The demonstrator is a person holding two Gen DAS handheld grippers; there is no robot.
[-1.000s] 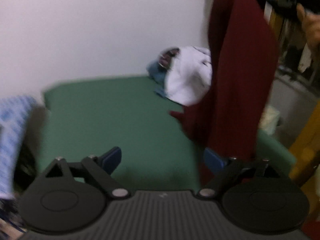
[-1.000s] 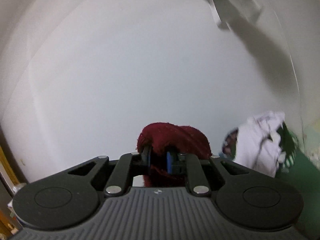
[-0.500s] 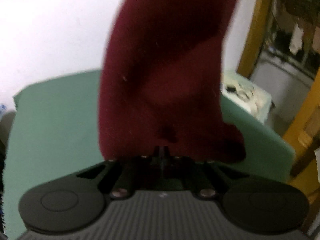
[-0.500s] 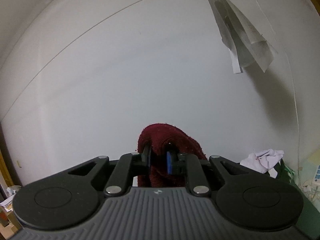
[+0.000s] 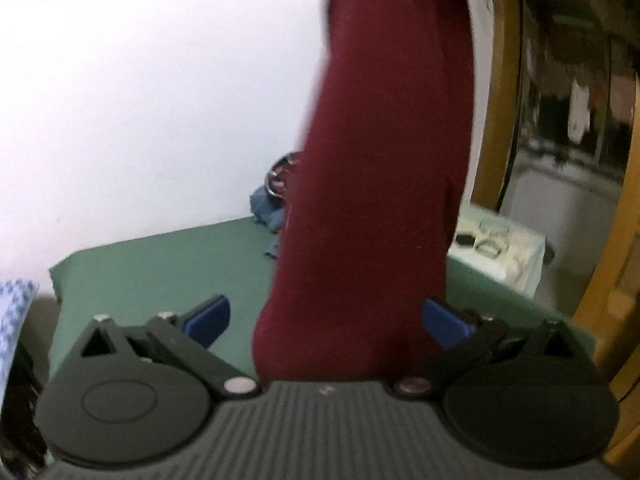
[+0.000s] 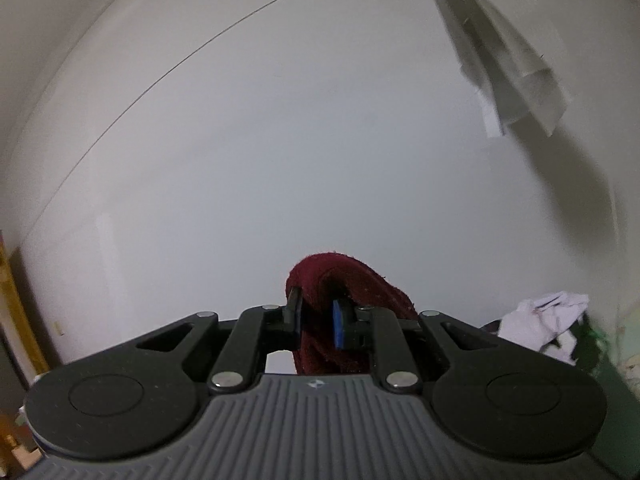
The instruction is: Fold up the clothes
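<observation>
We see maroon cloth (image 5: 372, 184) hanging between our left gripper's (image 5: 326, 320) pads, jaws opening wide, not pinching it. Our right gripper (image 6: 318, 324) clamps cloth's top edge (image 6: 340, 276), jaws nearly closed. Green bed (image 5: 160, 264) beneath.

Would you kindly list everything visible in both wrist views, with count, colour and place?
maroon garment: one, dark red, hanging between the left jaws, top clamped in the right gripper.
green surface: one, green, below the garment.
clothes pile: one, white and blue, far end by the wall.
checked cloth: one, blue-white, left edge.
hanging cloth: one, pale grey, on the wall.
side table: one, pale, small items on top.
left gripper: one, black with blue pads, jaws opening, not pressing the garment.
right gripper: one, black, shut on the garment.
</observation>
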